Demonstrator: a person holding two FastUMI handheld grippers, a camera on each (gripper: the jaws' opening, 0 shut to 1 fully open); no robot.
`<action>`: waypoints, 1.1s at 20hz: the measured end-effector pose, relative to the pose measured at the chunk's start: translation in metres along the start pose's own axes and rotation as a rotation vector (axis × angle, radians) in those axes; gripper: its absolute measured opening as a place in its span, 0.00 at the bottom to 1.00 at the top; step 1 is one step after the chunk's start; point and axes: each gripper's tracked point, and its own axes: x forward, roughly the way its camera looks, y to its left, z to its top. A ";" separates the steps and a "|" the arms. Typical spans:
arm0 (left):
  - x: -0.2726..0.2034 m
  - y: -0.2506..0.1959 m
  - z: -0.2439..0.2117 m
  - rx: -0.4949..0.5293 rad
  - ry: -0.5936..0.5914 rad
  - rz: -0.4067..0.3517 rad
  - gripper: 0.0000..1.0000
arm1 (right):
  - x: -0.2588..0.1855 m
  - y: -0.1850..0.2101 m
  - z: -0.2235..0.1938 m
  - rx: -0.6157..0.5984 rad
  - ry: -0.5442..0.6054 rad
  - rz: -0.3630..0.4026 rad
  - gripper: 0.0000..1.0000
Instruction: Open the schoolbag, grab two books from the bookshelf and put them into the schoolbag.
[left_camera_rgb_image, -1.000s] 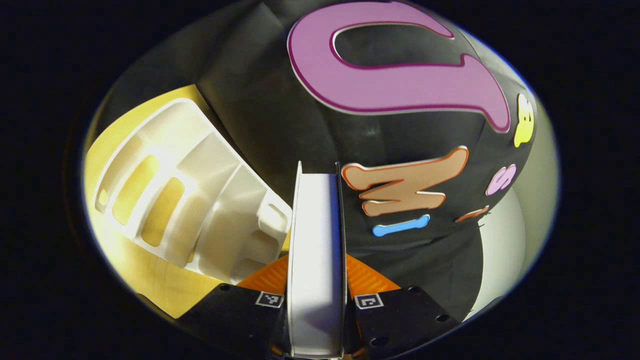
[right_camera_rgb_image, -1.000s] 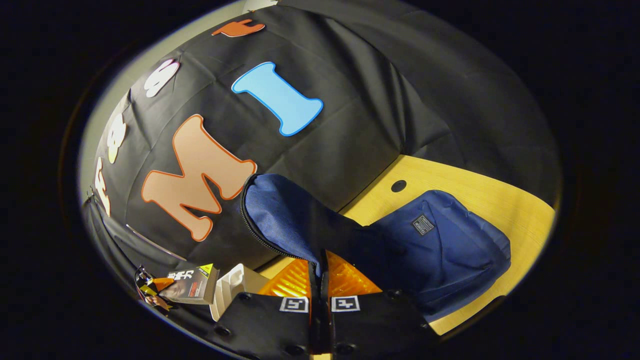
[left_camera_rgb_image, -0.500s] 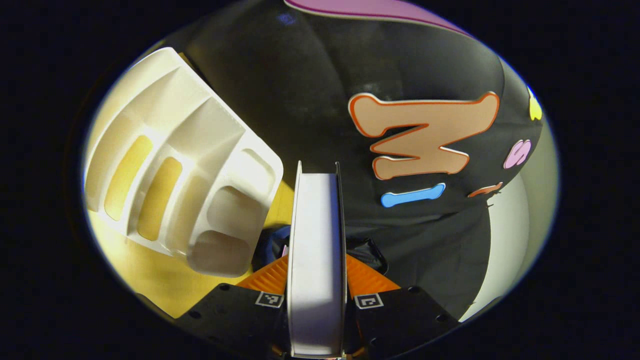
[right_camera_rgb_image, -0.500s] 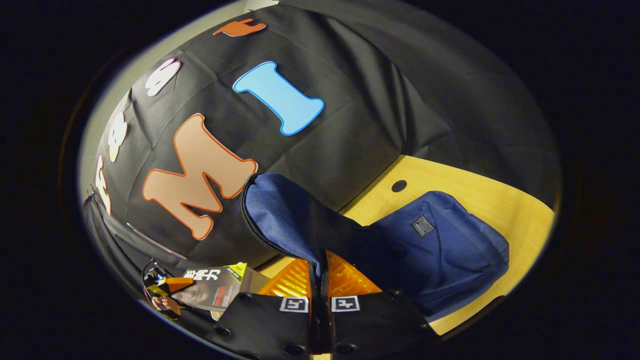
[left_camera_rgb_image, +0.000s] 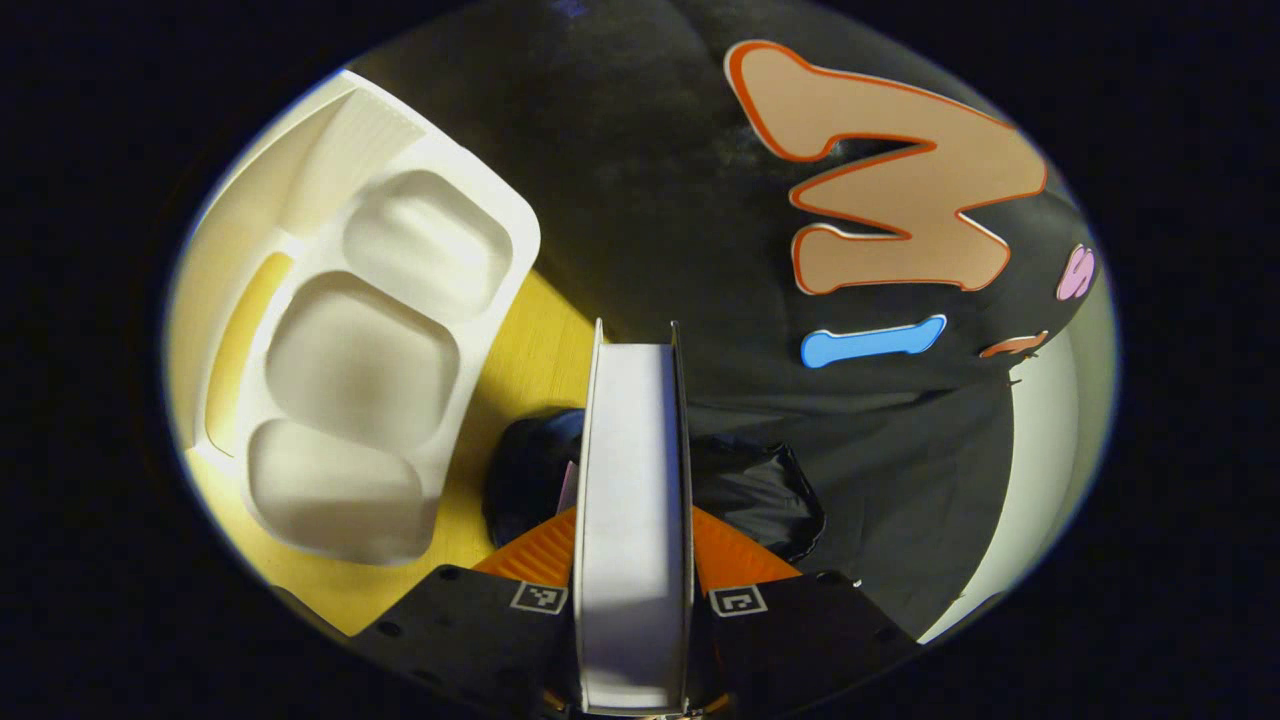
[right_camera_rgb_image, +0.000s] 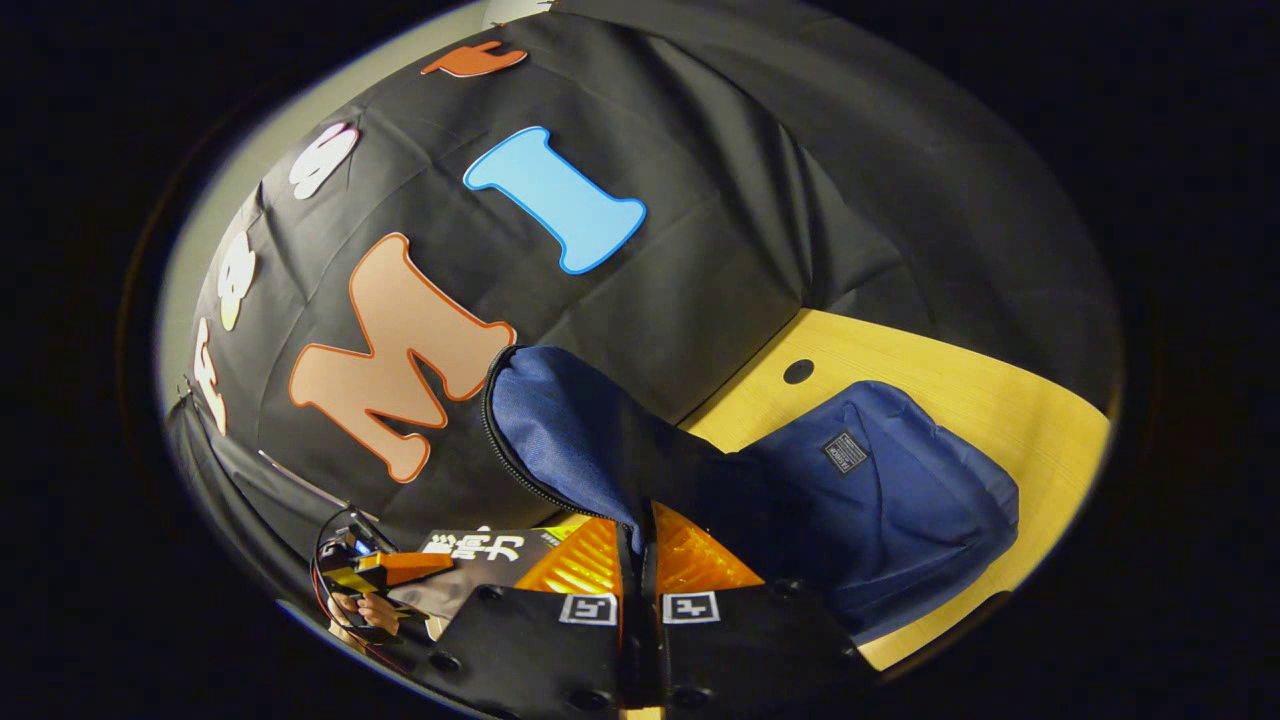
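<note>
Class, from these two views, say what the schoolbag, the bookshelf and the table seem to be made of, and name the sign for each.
Schoolbag: likely woven synthetic fabric, matte; it creases, shows a fine weave and a zip along the lifted flap.
Bookshelf: probably moulded plastic, smooth, slightly glossy; rounded hollows and soft highlights.
Table: wood or wood-look laminate, satin; pale grain lines, so which one stays open.

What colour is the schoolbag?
Dark navy blue; the schoolbag shows best in the right gripper view, lying on the wooden table.
</note>
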 end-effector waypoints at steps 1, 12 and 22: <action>0.010 -0.002 -0.005 -0.009 0.008 -0.004 0.39 | 0.000 0.000 0.000 0.001 0.001 0.001 0.03; 0.087 0.011 -0.054 -0.056 0.098 0.040 0.36 | -0.001 -0.002 0.004 0.024 0.009 0.012 0.03; 0.139 0.009 -0.080 -0.178 0.067 -0.061 0.37 | -0.003 -0.005 0.007 0.069 -0.002 0.022 0.03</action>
